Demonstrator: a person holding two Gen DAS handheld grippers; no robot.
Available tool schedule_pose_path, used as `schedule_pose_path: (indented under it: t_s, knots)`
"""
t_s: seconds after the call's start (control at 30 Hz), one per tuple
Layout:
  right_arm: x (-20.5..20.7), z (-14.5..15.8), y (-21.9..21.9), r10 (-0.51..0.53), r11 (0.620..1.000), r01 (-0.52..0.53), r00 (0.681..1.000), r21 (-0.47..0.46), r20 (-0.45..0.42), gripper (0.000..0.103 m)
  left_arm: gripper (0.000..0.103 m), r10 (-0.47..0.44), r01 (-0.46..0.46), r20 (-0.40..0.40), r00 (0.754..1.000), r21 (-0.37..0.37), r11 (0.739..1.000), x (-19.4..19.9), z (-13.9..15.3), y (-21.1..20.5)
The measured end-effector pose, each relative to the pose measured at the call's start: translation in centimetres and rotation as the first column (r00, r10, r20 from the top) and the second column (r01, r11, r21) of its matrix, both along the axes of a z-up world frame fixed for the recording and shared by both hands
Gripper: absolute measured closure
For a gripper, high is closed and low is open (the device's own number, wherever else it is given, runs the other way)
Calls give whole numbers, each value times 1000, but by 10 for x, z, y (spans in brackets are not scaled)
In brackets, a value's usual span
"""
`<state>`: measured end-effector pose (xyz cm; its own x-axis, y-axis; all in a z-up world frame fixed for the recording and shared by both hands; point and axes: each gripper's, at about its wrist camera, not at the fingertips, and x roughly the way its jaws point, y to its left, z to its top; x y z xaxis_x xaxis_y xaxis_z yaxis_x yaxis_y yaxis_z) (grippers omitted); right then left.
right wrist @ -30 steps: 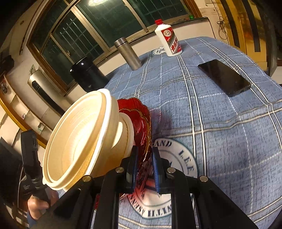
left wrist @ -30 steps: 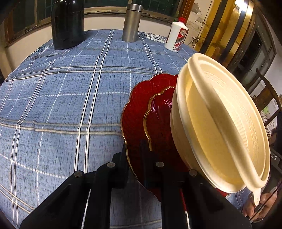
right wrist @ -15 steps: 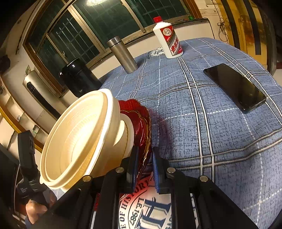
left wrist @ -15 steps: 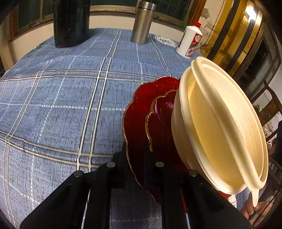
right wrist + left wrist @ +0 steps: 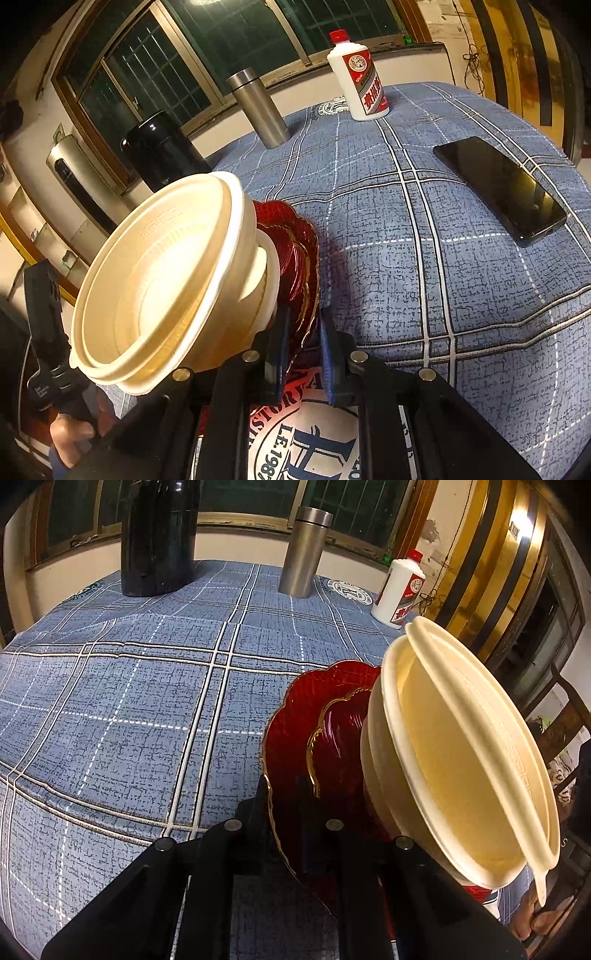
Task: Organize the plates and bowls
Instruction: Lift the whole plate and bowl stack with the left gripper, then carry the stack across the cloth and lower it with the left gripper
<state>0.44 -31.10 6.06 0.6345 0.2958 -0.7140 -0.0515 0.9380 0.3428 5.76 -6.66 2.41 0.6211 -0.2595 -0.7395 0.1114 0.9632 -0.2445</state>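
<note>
Stack point(image 5: 369, 760) carried farther along table point(image 5: 129, 701), two red plates point(image 5: 301, 254), two cream bowls point(image 5: 159, 291)

A table is covered by a blue plaid tablecloth point(image 5: 424, 229). On it stand a black cylindrical jar point(image 5: 159, 535), a steel flask point(image 5: 303, 552) and a white red-labelled bottle point(image 5: 358, 83). A black phone point(image 5: 498, 188) lies flat.

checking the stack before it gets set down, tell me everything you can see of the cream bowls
The cream bowls are two, nested one inside the other, matte and paper- or plastic-like, with thick rolled rims and faint embossed lettering under the inner rim. They look empty. They are tipped steeply on their side, mouth facing away from the red plates, base against the smaller plate. The left tongs and right tongs clamp the plate edges, not the bowls. The stack seems held above the blue checked tablecloth.
</note>
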Motion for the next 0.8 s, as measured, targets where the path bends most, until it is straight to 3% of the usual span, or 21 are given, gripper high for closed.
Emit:
schedule_pose_path:
  t_s: [0.47,0.53,0.6,0.8]
  knots:
    - [1,1,2,3,1000,-3,1000,-23,6,84,92,7,-7,2,1000,-12,1000,0,0,4]
    - [0,4,1,1,999,0,1000,-32,15,84,87,14,-14,-2,1000,-18,1000,0,-1,7]
    - [-1,6,0,-4,999,5,1000,-43,25,82,74,33,-33,-6,999,-11,999,0,-2,10]
    - [-3,11,-8,-27,999,29,998,-40,51,81,57,41,-41,-33,999,-8,999,-6,-2,15]
